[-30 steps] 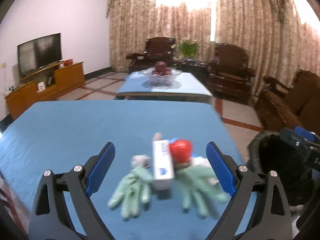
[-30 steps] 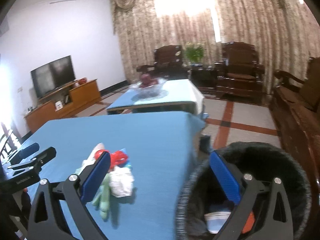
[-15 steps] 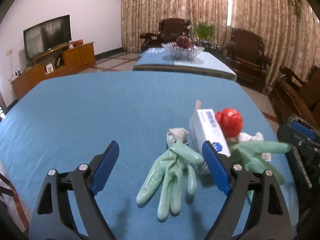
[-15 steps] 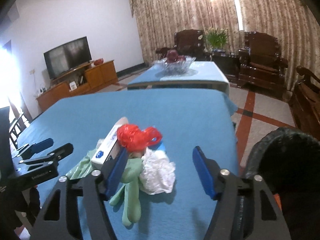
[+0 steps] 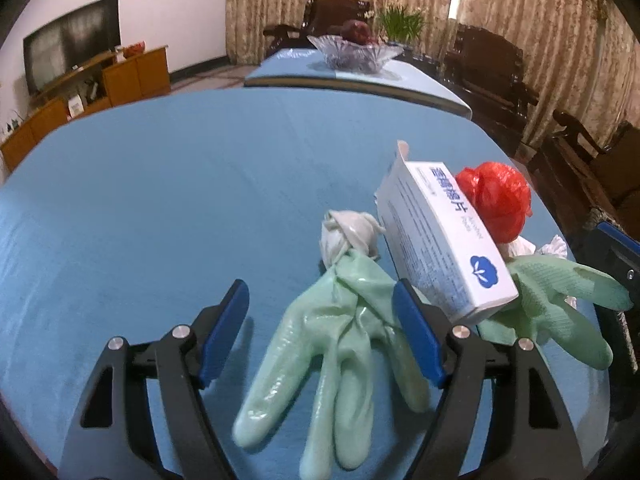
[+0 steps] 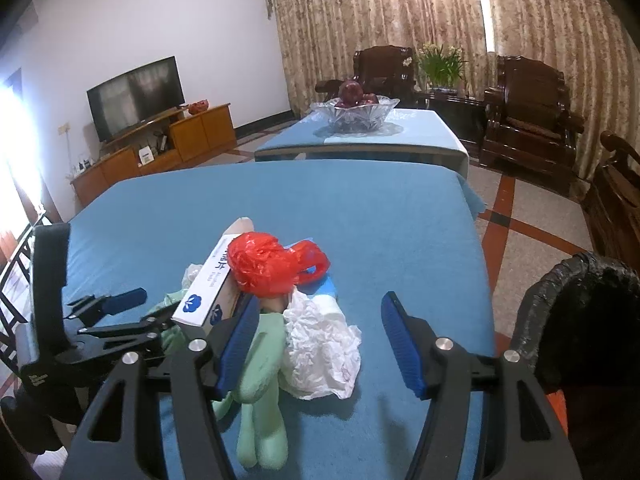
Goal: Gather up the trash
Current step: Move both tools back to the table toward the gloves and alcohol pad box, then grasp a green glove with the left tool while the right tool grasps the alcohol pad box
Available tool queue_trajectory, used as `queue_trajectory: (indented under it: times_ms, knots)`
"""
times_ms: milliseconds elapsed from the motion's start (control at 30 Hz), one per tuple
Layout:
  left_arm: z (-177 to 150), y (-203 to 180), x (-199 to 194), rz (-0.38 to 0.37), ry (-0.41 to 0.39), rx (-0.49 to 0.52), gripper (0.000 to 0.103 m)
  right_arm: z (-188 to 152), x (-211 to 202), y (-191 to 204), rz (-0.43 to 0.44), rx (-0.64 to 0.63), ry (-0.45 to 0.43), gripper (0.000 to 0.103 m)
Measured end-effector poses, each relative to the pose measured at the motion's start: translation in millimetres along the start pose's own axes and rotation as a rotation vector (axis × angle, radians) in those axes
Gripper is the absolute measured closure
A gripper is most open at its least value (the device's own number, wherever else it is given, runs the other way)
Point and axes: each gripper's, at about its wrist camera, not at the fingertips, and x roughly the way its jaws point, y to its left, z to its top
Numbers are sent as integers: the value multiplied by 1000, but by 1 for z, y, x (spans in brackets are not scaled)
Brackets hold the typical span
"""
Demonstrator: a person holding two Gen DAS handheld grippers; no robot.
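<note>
- Left wrist view: left gripper [image 5: 320, 330] closing, nothing pinched yet; centre it on the green glove [image 5: 340, 344].
- Right gripper [image 6: 316, 346] stands half-wide around crumpled paper [image 6: 324, 354], seemingly untouched.

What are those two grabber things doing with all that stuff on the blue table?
A person is clearing trash with a grabber in each hand. The left gripper is closing around one green glove but isn't pinching it yet. The right gripper is open around the crumpled white paper. A white box and red plastic bag sit in the pile. A black-lined bin waits beside the table.
</note>
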Motion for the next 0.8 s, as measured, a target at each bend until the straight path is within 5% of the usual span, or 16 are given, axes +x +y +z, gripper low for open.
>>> queue_trajectory:
  times_ms: [167, 333, 533, 800]
  knots:
    - [0, 1, 13, -82, 56, -59, 49, 3, 3, 4, 7, -14, 6, 41]
    - [-3, -11, 15, -145, 57, -50, 84, 6, 3, 8, 13, -24, 6, 41]
    - [3, -10, -4, -131, 10, -77, 90, 8, -1, 20, 26, -42, -12, 41]
    - [5, 23, -47, 3, -75, -75, 90, 14, 7, 53, 87, -71, -27, 44]
